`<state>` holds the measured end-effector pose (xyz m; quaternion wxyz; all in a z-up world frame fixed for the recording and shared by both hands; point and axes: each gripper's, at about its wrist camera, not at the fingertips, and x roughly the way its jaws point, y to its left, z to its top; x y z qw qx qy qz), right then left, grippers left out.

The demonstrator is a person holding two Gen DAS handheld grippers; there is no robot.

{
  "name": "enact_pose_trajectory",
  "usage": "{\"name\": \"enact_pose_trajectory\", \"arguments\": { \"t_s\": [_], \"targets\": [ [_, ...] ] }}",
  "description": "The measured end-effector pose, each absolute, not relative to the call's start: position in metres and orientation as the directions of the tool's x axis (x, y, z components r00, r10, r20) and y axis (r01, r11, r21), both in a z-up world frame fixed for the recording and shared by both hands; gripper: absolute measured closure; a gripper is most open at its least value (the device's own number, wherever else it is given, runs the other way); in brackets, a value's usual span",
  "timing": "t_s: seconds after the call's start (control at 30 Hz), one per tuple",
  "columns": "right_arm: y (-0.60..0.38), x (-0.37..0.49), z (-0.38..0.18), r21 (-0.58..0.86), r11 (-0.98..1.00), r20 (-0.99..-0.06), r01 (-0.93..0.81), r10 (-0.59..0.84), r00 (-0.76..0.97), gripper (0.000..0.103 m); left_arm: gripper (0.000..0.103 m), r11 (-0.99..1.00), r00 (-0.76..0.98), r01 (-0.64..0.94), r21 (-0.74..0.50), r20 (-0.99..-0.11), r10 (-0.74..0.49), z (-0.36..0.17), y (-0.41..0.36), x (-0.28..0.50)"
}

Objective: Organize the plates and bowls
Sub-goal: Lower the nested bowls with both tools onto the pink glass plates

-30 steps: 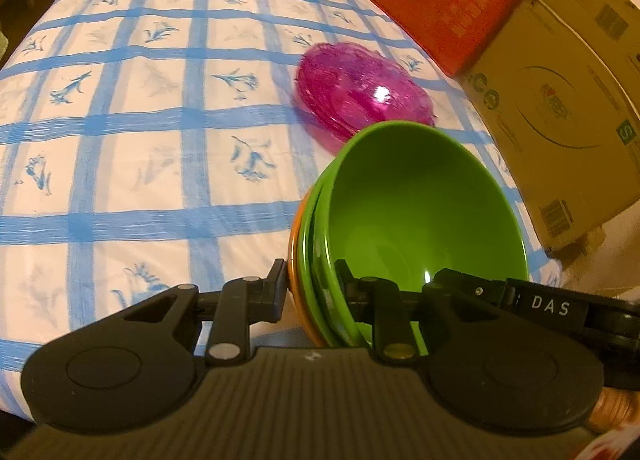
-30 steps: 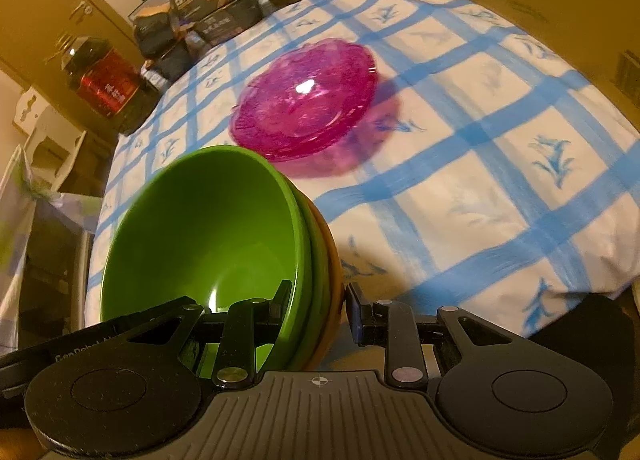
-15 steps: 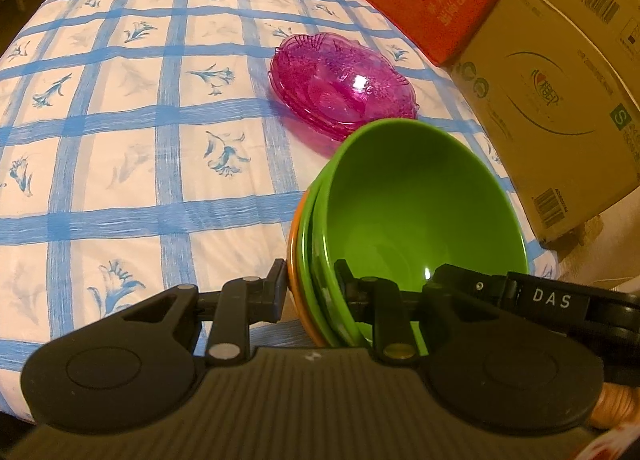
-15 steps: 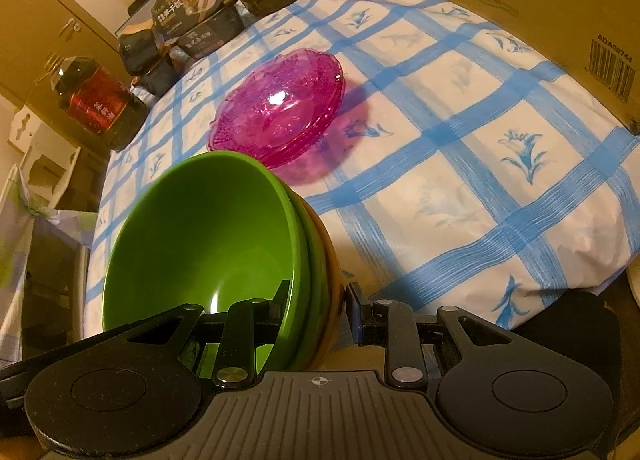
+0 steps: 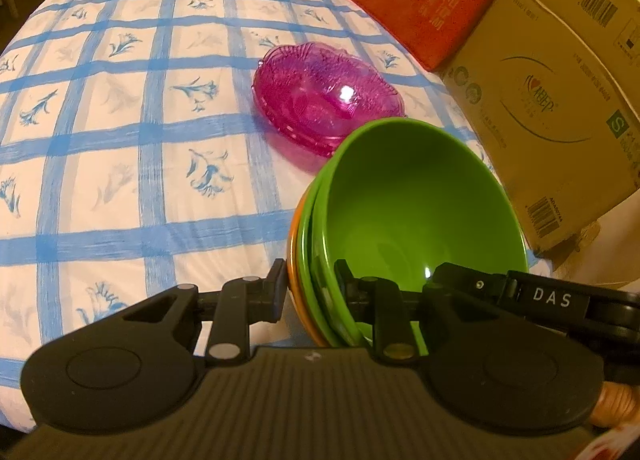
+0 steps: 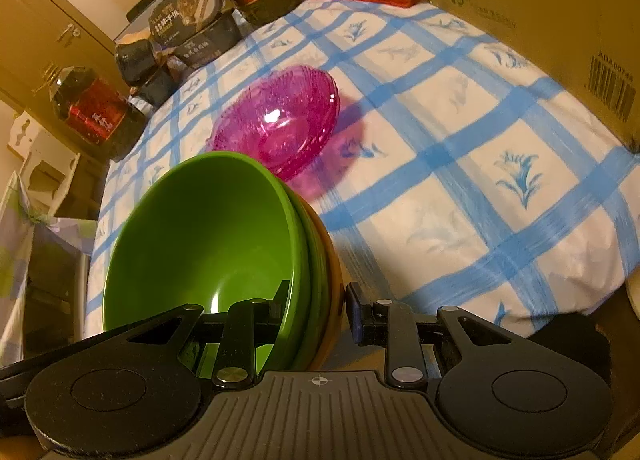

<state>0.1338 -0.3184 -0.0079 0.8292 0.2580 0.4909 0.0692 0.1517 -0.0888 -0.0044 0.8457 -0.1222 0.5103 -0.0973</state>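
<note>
Currently a nested stack of bowls (image 5: 420, 220) is held clear of the blue-checked tablecloth (image 5: 120, 140), near its front edge, by both tools at once. The left gripper (image 5: 310, 292) is clamped across the stack's rim on one side, one finger outside the orange outer bowl and the other inside the green one; the right gripper (image 6: 316, 300) is pinched across the opposite rim in the same way. The stack is tilted, with its open mouth turned up and back toward the cameras and its base aimed away and down, toward the pink glass plates (image 5: 328, 96) that rest further in on the cloth, just short of the cardboard box (image 5: 560, 100) at the right edge. No long axis is offered by the round bowls; the stacking axis is leaned rather than upright. The step in hand is judged to be the carrying of the bowls to a resting place. Next, the stack needs to be levelled, lowered onto the cloth beside the plates, and released by both grippers together.
</note>
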Motion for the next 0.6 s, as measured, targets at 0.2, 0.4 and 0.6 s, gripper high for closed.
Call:
{"name": "enact_pose_trajectory", "arguments": {
  "t_s": [0.2, 0.4, 0.6],
  "targets": [
    [-0.322, 0.145, 0.001, 0.491, 0.861, -0.775, 0.132, 0.362, 0.518, 0.075, 0.082, 0.949, 0.462, 0.047, -0.313, -0.835, -0.298, 0.002, -0.092, 0.163],
    [-0.326, 0.156, 0.008, 0.495, 0.859, -0.771, 0.131, 0.364, 0.523, 0.075, 0.081, 0.948, 0.470, 0.057, -0.313, -0.829, -0.302, 0.011, -0.096, 0.176],
    [-0.331, 0.171, 0.018, 0.495, 0.860, -0.765, 0.128, 0.361, 0.534, 0.075, 0.081, 0.944, 0.474, 0.063, -0.324, -0.822, -0.314, 0.020, -0.099, 0.193]
  ]
}}
